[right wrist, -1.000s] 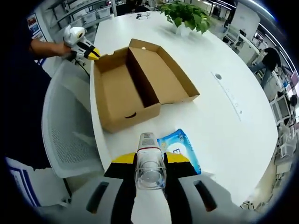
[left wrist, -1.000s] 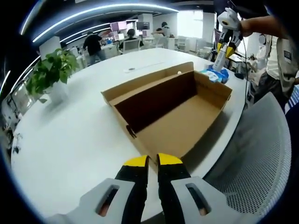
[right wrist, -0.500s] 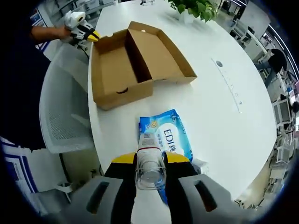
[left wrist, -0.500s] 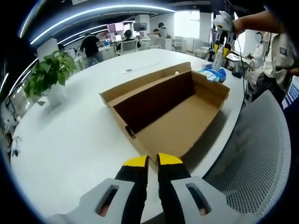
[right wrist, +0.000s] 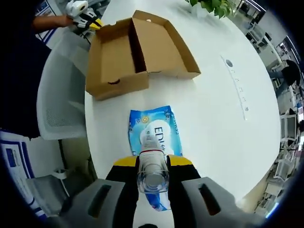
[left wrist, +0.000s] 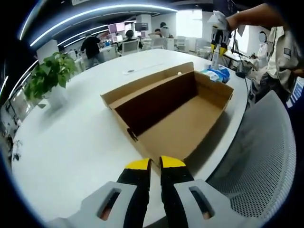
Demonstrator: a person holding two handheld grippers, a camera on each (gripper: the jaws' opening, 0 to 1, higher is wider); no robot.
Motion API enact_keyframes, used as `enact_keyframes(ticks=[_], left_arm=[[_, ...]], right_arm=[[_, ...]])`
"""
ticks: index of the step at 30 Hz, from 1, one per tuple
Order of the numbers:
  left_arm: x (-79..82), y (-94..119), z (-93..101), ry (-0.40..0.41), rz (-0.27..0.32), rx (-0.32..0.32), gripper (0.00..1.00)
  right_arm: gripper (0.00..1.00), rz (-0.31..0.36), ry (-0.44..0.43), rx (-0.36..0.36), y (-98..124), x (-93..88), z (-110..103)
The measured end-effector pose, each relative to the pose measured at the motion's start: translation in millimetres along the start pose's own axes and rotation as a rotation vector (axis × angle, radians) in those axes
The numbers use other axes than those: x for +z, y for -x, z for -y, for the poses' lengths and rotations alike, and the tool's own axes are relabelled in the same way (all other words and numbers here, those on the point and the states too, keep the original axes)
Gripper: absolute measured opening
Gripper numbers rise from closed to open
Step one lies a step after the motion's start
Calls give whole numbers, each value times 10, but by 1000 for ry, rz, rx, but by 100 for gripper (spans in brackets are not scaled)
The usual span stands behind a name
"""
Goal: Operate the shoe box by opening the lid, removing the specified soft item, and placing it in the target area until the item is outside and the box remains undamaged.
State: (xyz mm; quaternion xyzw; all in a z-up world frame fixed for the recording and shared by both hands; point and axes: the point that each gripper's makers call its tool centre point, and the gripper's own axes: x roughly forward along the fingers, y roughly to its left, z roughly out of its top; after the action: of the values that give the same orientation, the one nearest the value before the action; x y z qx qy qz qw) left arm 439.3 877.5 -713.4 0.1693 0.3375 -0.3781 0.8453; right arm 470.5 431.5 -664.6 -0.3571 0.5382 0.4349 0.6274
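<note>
blue wipes pack [right wrist: 156, 137] on the white table, near the right gripper's jaws: showing large white letters "EDI" | smaller print below them on the pack: too small to read | label on the clear bottle [right wrist: 152, 161] between the jaws: unreadable | cardboard shoe box [right wrist: 133, 52]: carrying no legible print

Ahead of the left tongs [left wrist: 155, 164] the open shoe box [left wrist: 183, 121] gapes unobstructed. A mesh chair [left wrist: 266, 156] crowds their right side. Bare desk [right wrist: 213, 109] stretches beyond the right tongs [right wrist: 153, 161], past the wipes pack [right wrist: 154, 130].
</note>
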Motion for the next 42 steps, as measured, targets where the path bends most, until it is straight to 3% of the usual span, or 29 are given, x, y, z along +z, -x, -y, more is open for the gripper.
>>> enact_keyframes(ticks=[4,16,25,42], left_arm=[[1,1,2,-4,1,-3,4],[1,-2,7,-18,1,-16,4],[-4,-8,2,-27,-4,-21,4],[1,-9,6,-32,-16,-23,4]], right_arm=[[20,-39,33,14,-21,-49,78],[20,-52,47,19,-121,-33,331],[20,-102,89,-10,-190,-86,575],[20,-126,114,-20,-393,-133,831]])
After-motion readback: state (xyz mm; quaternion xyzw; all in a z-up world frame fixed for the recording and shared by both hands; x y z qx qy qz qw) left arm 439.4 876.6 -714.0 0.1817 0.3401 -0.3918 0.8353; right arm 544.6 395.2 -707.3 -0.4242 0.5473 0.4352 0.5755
